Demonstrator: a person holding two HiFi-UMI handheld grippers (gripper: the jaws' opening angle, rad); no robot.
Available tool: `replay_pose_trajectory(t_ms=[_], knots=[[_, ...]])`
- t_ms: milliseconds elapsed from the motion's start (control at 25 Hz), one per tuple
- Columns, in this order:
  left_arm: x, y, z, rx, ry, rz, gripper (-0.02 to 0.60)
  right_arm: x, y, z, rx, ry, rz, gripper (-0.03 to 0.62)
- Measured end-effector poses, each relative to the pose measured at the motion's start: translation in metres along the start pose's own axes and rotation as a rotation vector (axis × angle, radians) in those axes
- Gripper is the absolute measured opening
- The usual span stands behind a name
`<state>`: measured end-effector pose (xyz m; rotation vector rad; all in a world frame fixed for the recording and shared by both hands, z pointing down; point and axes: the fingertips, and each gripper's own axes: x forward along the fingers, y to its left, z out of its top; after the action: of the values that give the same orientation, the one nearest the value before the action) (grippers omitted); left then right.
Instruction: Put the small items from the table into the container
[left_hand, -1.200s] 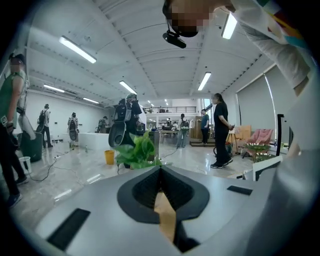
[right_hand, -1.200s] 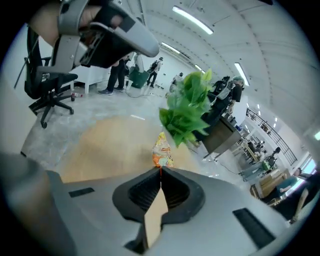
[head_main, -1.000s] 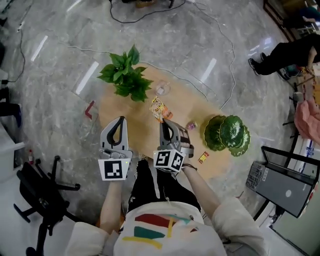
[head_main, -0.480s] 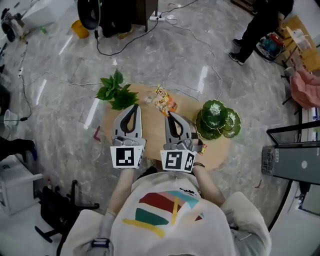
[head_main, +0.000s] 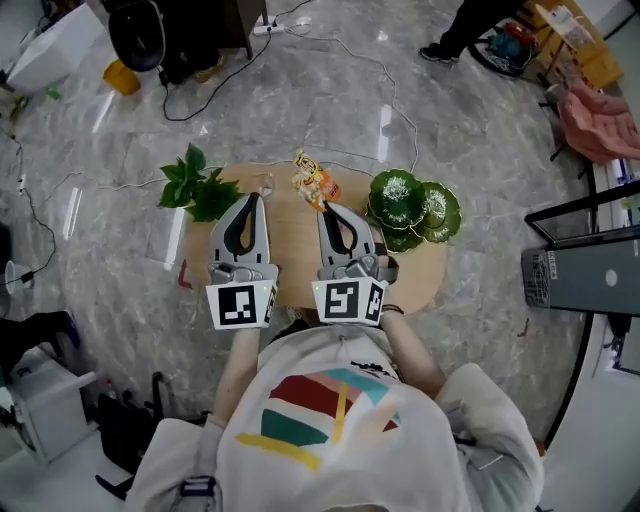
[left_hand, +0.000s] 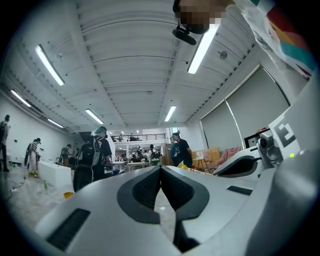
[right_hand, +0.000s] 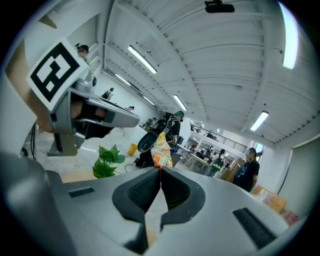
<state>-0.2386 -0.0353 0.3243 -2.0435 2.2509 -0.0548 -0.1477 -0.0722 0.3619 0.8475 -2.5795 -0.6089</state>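
My right gripper (head_main: 325, 207) is held high over the round wooden table (head_main: 292, 240), shut on the lower edge of an orange snack packet (head_main: 312, 182). In the right gripper view the packet (right_hand: 161, 149) sticks up from the closed tips of the right gripper (right_hand: 160, 170). My left gripper (head_main: 252, 197) hovers beside it on the left, its jaws closed together with nothing between them; the left gripper view shows this gripper (left_hand: 160, 167) the same way. The green leaf-shaped container (head_main: 410, 208) stands at the table's right end, to the right of the right gripper.
A potted green plant (head_main: 195, 185) stands at the table's left end and a small clear cup (head_main: 265, 183) sits near the far edge. Cables cross the marble floor beyond. A dark monitor stand (head_main: 585, 270) is at the right. People stand further off.
Both grippers have risen over the table and stand closer together. The snack packet has come up off the table at the right gripper's tip. The left gripper stays shut and empty.
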Motion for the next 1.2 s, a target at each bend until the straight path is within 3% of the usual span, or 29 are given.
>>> replay_pose_trajectory(t_ms=[160, 440, 520, 560, 600, 640, 880, 1000, 1040, 1080, 1200], knots=[[0.007, -0.017, -0.001, 0.01, 0.009, -0.009, 0.008, 0.002, -0.059, -0.067, 0.035, 0.129, -0.096, 0.015], [0.018, -0.04, -0.012, 0.026, 0.045, -0.041, 0.008, 0.001, -0.099, -0.209, -0.096, 0.403, -0.137, 0.017], [0.021, -0.047, -0.011, 0.035, 0.048, -0.052, 0.008, -0.001, -0.103, -0.232, -0.046, 0.438, -0.164, 0.022], [0.022, -0.051, -0.01, 0.039, 0.047, -0.056, 0.008, -0.004, -0.103, -0.239, 0.005, 0.449, -0.164, 0.084], [0.023, -0.054, -0.009, 0.042, 0.046, -0.059, 0.008, -0.007, -0.102, -0.244, 0.056, 0.454, -0.156, 0.223], [0.024, -0.056, -0.008, 0.043, 0.043, -0.061, 0.008, -0.011, -0.102, -0.246, 0.093, 0.453, -0.152, 0.253], [0.03, -0.065, -0.008, 0.04, 0.035, -0.077, 0.008, -0.03, -0.103, -0.237, 0.165, 0.425, -0.182, 0.252], [0.032, -0.072, -0.007, 0.035, 0.025, -0.093, 0.008, -0.041, -0.106, -0.222, 0.258, 0.404, -0.188, 0.25], [0.033, -0.075, -0.006, 0.032, 0.025, -0.103, 0.008, -0.047, -0.11, -0.213, 0.316, 0.386, -0.198, 0.225], [0.034, -0.078, -0.005, 0.03, 0.021, -0.113, 0.008, -0.054, -0.117, -0.201, 0.388, 0.355, -0.215, 0.015], [0.037, -0.088, 0.006, 0.036, -0.009, -0.148, 0.008, -0.078, -0.145, -0.158, 0.575, 0.206, -0.272, 0.011]])
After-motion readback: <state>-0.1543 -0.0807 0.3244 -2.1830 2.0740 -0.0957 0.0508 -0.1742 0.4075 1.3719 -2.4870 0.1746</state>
